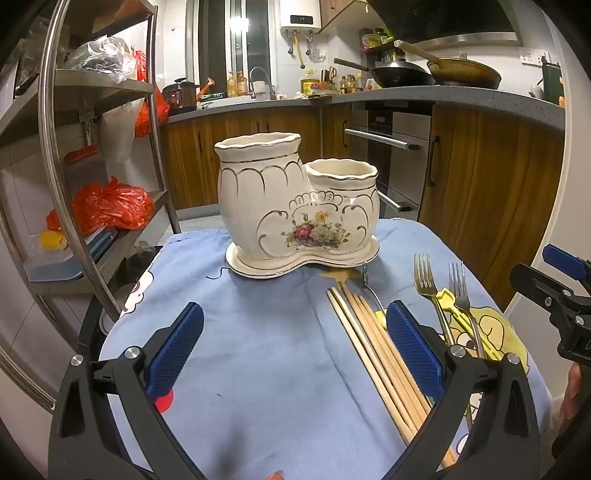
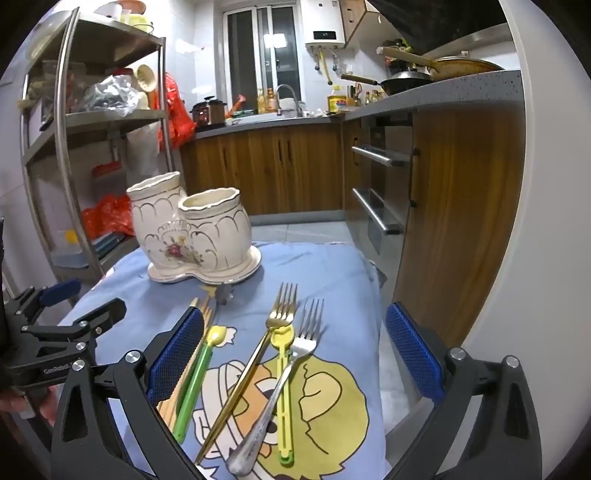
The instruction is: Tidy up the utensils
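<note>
Both tongs gape empty: left gripper point(image 1: 293, 354), right gripper point(image 2: 295, 356) | gold fork point(image 2: 275, 325) crosses silver fork point(image 2: 295, 354) | risk: grabbing two, knocking ceramic holder point(image 2: 195, 236)

Indoor kitchen light, strong fisheye warp

Left wrist view warmer and dimmer; right wrist view cooler, brighter. Bright hotspot blooms on the window point(image 1: 240, 26) glass. Glossy highlights on the ceramic holder point(image 1: 295, 199), soft short shadows under the forks point(image 2: 291, 332) on the blue cloth point(image 2: 332, 273). Shelf rack point(image 1: 59, 147) bows hard at the rim; black vignette in the corners. Near foreground slightly soft
</note>
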The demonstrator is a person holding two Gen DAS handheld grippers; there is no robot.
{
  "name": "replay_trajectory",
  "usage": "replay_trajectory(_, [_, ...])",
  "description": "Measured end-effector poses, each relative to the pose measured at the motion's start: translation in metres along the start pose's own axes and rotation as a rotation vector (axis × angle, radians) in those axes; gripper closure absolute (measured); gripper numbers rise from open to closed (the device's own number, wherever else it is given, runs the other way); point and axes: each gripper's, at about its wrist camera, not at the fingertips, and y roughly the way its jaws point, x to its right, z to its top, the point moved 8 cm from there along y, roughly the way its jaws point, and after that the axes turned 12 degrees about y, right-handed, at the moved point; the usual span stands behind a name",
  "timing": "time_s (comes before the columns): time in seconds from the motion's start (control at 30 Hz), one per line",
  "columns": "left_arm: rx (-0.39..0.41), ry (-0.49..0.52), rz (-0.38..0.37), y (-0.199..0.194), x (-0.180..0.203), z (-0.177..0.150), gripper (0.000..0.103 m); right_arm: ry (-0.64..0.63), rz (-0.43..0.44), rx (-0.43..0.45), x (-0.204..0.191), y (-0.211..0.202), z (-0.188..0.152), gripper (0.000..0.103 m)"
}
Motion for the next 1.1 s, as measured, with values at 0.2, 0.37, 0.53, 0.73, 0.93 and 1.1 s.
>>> replay_trajectory(0.2, [-0.001,0.0,0.0,0.0004,0.0002,0.0001,0.005,0.004,0.001,-0.015,0.0005,0.0011,-0.0008,0.005])
replay_trajectory(0.37, [-0.002,0.002,0.001,0.0005,0.0004,-0.0002,0.005,0.002,0.002,-0.004,0.0011,-0.0021,-0.0019,0.005])
replay_trajectory(0.53, [-0.003,0.002,0.0,0.0019,0.0015,-0.0009,0.005,0.0,0.0,-0.003,0.0008,0.0022,0.0007,0.005])
replay_trajectory(0.73, [-0.005,0.003,0.0,0.0024,0.002,-0.0009,0.005,0.001,0.002,-0.001,0.0008,0.002,0.0003,0.005])
replay_trajectory(0.93, [-0.004,0.002,-0.001,0.0023,0.002,-0.0008,0.005,0.001,0.0,-0.006,0.0001,0.0024,0.0005,0.005])
replay_trajectory(1.1, [-0.005,0.003,-0.001,0.0029,0.0025,-0.0011,0.005,0.001,0.0,-0.001,0.0,0.0024,-0.0001,0.005])
